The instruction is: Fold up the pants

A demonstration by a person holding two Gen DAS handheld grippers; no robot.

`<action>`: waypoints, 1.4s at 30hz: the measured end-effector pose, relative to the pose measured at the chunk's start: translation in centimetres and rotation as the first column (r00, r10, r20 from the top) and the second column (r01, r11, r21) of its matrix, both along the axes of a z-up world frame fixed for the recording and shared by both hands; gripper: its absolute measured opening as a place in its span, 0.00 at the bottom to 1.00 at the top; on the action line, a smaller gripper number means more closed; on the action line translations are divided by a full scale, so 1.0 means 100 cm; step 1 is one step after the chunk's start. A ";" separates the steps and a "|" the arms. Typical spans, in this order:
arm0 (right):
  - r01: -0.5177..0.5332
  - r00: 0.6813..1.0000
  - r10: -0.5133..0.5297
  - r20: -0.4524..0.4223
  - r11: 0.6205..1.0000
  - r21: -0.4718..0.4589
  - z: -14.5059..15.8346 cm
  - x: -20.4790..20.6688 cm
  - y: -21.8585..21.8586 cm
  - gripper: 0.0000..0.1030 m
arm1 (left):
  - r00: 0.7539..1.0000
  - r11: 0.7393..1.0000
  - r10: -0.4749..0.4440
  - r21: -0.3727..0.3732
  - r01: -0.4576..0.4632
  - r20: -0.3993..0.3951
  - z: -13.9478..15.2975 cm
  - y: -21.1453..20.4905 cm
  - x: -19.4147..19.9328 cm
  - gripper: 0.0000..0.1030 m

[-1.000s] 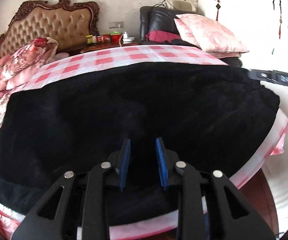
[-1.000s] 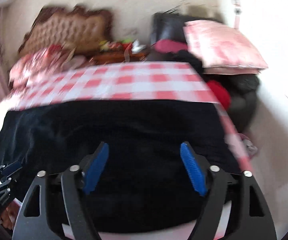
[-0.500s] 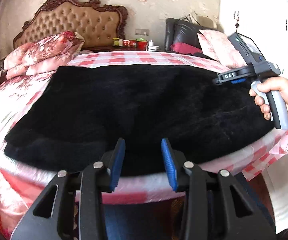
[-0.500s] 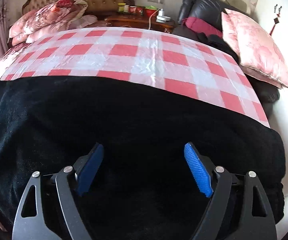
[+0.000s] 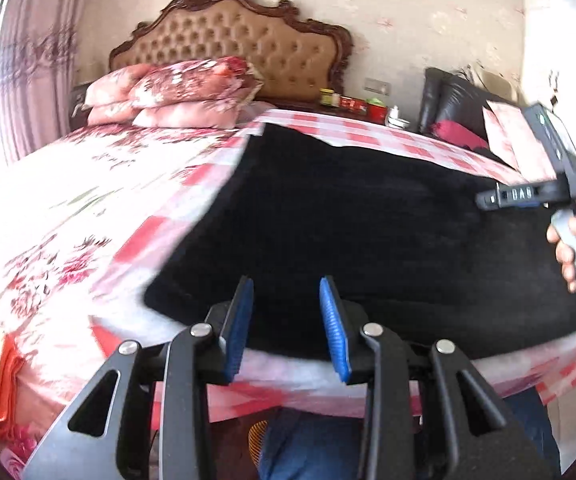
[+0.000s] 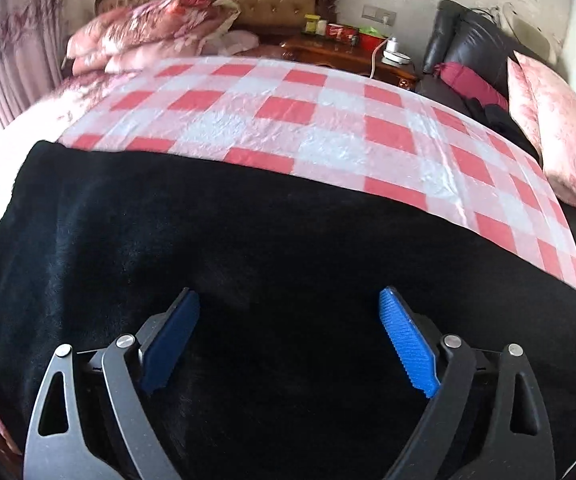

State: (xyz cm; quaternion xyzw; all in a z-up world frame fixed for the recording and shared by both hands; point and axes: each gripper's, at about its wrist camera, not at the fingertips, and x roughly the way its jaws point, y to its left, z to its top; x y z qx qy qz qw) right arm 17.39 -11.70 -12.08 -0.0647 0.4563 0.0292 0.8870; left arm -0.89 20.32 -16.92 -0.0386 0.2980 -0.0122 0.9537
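The black fleece pants [image 5: 367, 232] lie spread flat across the near part of the bed, on a red-and-white checked sheet [image 6: 288, 120]. They fill the lower half of the right wrist view [image 6: 248, 264]. My left gripper [image 5: 286, 320] is open and empty, just off the pants' near left edge at the bed's front. My right gripper [image 6: 288, 340] is wide open and empty, low over the pants. In the left wrist view the right gripper's body [image 5: 527, 194] shows at the far right, held in a hand.
A tufted headboard [image 5: 240, 44] and pink floral bedding [image 5: 176, 92] are at the bed's head. A nightstand with small items [image 6: 347, 48], a black leather chair [image 6: 471, 44] and a pink pillow [image 6: 559, 132] stand to the right. The bed's front edge [image 5: 288, 392] is below my left gripper.
My left gripper has swung left and pulled back toward the bed's front left, opening a little. My right gripper has stayed wide open and sunk slightly lower over the pants.
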 end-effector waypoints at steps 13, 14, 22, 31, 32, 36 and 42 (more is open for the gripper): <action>-0.255 0.967 0.255 0.010 0.966 0.035 0.014 -0.010 0.089 0.86 | 0.996 0.942 0.080 -0.328 -0.065 0.032 0.020 0.070 -0.033 0.45; -0.272 0.962 0.272 0.005 0.960 0.064 0.016 -0.008 0.096 0.86 | 0.996 0.914 0.088 -0.397 -0.080 0.003 0.015 0.078 -0.031 0.40; -0.403 0.912 0.410 -0.015 0.901 0.162 0.043 0.026 0.155 0.86 | 0.997 0.736 0.050 -0.672 -0.075 -0.057 0.000 0.101 -0.018 0.36; -0.659 0.749 0.662 -0.021 0.749 0.071 0.050 0.089 0.226 0.86 | 0.989 0.630 0.034 -0.765 -0.133 -0.144 -0.018 0.118 -0.002 0.08; -0.682 0.727 0.686 -0.032 0.726 0.089 0.048 0.096 0.231 0.86 | 0.989 0.630 0.030 -0.765 -0.130 -0.143 -0.018 0.119 -0.001 0.08; -0.737 0.658 0.750 -0.058 0.658 0.155 0.040 0.118 0.242 0.86 | 0.990 0.647 0.023 -0.753 -0.119 -0.136 -0.018 0.118 -0.002 0.07; -0.744 0.597 0.796 -0.103 0.597 0.300 0.033 0.144 0.244 0.80 | 0.992 0.656 0.014 -0.747 -0.104 -0.125 -0.020 0.118 0.000 0.07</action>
